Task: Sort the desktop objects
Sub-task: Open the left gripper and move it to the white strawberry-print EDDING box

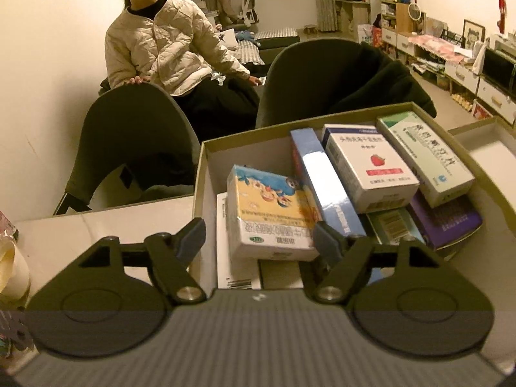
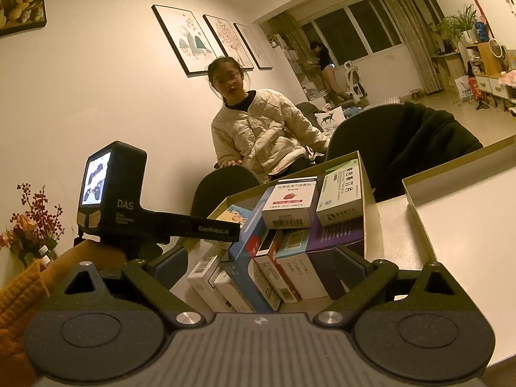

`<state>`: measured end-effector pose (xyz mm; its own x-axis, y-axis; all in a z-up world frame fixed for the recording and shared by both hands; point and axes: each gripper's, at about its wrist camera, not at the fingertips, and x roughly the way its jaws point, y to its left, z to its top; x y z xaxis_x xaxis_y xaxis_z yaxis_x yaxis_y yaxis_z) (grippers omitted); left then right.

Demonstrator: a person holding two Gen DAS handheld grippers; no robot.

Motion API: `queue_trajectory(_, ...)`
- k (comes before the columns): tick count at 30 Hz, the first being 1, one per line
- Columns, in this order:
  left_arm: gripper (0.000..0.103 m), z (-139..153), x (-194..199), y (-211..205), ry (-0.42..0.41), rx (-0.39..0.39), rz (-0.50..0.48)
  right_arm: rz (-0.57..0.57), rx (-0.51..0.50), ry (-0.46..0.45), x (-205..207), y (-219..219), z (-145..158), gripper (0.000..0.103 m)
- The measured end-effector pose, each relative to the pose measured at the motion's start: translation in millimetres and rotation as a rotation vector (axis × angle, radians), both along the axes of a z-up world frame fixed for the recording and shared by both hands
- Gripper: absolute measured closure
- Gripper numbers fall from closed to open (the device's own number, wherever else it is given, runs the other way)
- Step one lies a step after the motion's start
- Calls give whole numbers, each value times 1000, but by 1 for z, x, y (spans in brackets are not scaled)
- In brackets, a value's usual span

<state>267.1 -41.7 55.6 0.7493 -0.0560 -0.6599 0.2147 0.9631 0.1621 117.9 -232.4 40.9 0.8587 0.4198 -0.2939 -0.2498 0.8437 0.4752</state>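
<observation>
- So the main thing here is the cardboard box (image 1: 201, 174) sitting on the pale table (image 1: 96, 225), and it's pretty stuffed with small cartons.
- Nearest the left gripper (image 1: 259, 235) is a cartoon box (image 1: 267, 206) with a blue and yellow picture, lying on top of a white carton (image 1: 235, 271) at the near end.
- Just beside it leans a long blue box (image 1: 325, 180), then a strawberry box (image 1: 367, 164) and a green-striped box (image 1: 425, 154) resting on top of the pile, with a purple box (image 1: 451, 219) underneath those.
- The left gripper's jaws are spread and sit either side of the cartoon box. The right pad looks close to the box corner, the left pad stands clearly off it, so nothing is actually pinched.
- From the right wrist view, the right gripper (image 2: 259, 266) is also spread wide, with the near end of the packed cartons sitting between its fingers. Can't tell if either pad actually touches anything, looks like not.
- That view also catches the left gripper's black body with its little screen (image 2: 96, 177), held by a hand in an orange sleeve (image 2: 19, 293).
- To the right of the full box there's a second shallow box (image 2: 451, 200) on the table.
- Across the table are two dark chairs (image 1: 135, 142), and a person in a cream quilted jacket (image 1: 161, 42) sits behind them with a hand on one chair back.
</observation>
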Motion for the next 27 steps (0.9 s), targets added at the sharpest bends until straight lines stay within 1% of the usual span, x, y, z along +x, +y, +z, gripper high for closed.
queue_trajectory(2, 19, 6, -6, 2, -21, -13, 4, -1, -3, 0, 0, 0, 0, 6)
queue_trajectory(3, 11, 9, -9, 3, -33, -24, 0, -1, -5, 0, 0, 1, 0, 6)
queue_trajectory(4, 10, 11, -12, 5, -46, -38, -8, -2, -7, -1, 0, 1, 0, 6)
queue_trajectory(9, 10, 25, -28, 17, -89, -69, -6, 3, -29, -3, 2, 7, 0, 6)
queue_trajectory(13, 8, 34, -41, 35, -119, -95, 20, 6, -49, -7, 3, 12, 0, 6)
queue_trajectory(18, 5, 36, -54, 62, -141, -105, 69, 4, -53, -9, 2, 11, 0, 6)
queue_trajectory(23, 5, 24, -58, 95, -116, -120, 155, -3, -66, -11, 4, 13, -1, 6)
queue_trajectory(27, 5, 6, -51, 117, -58, -141, 246, -2, -75, -14, 2, 15, -1, 6)
